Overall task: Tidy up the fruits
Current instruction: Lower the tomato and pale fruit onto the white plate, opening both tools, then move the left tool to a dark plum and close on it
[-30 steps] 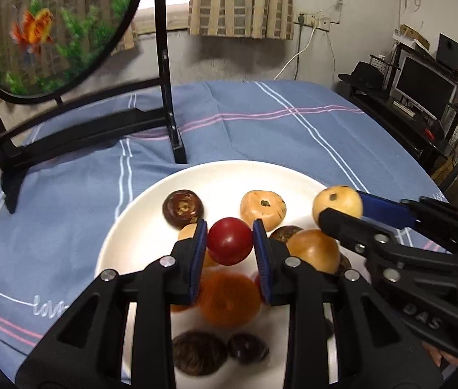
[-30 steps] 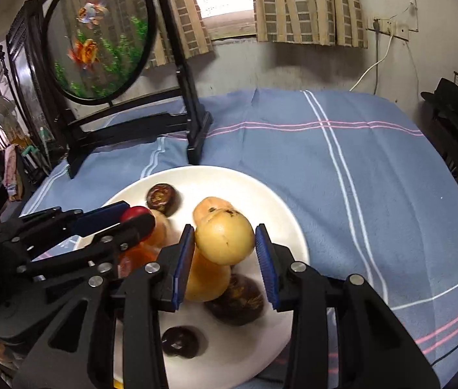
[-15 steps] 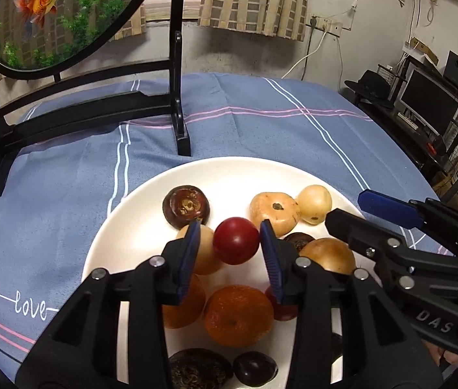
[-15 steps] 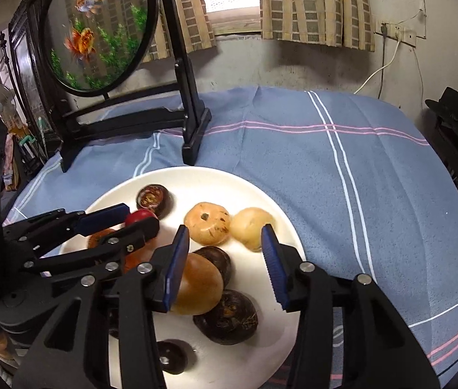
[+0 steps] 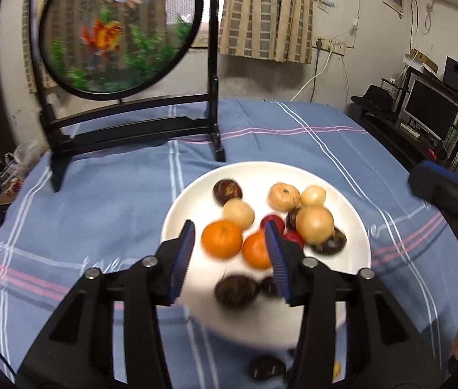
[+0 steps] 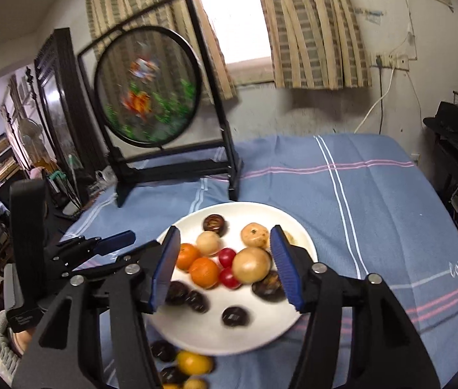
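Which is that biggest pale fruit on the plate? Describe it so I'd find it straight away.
Start at the white plate on the blue striped tablecloth. On the plate's right half lies a large tan-yellow round fruit, with two small red fruits just to its left and a dark brown fruit against its lower right. It is the largest pale one there, bigger than the two oranges.

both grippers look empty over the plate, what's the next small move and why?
Probably swing the right gripper down toward the loose fruit on the cloth beside the near rim of the plate. Both grippers' jaws are opening with nothing between the pads, the left gripper too, and those few pieces still lie off the plate.
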Demonstrator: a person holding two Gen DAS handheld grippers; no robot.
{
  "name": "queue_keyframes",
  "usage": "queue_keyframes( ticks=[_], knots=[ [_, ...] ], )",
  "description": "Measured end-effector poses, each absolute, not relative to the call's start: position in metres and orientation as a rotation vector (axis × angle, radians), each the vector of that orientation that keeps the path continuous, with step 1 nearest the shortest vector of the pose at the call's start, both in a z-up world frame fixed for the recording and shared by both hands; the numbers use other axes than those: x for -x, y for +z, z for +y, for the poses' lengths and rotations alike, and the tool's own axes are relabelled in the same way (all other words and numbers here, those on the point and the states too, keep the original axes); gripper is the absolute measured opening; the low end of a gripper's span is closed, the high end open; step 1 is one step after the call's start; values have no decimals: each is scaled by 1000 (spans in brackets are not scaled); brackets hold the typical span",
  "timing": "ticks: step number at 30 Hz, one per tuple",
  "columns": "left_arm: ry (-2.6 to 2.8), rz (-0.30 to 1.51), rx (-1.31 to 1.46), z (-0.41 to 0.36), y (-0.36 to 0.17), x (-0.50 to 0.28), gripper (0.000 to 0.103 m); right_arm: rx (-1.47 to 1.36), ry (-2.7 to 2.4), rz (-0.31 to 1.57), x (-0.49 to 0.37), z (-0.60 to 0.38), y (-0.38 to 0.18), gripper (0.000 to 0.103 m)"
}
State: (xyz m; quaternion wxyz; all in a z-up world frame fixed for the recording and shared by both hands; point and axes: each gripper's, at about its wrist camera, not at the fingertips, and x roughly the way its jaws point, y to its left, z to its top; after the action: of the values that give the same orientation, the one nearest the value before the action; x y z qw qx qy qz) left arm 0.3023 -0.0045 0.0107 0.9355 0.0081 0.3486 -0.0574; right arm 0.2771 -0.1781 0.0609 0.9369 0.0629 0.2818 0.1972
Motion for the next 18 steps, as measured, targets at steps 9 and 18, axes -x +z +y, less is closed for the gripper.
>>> queue_keyframes(
  ticks=[9, 18],
  knots=[
    [-114, 768, -47, -2, -34, -230, 50, -154, 441, 588, -204, -178, 32, 61],
    [-159, 827, -22, -2, -60, -225, 50, -187, 406, 647, -197, -190, -8, 61]
  ],
)
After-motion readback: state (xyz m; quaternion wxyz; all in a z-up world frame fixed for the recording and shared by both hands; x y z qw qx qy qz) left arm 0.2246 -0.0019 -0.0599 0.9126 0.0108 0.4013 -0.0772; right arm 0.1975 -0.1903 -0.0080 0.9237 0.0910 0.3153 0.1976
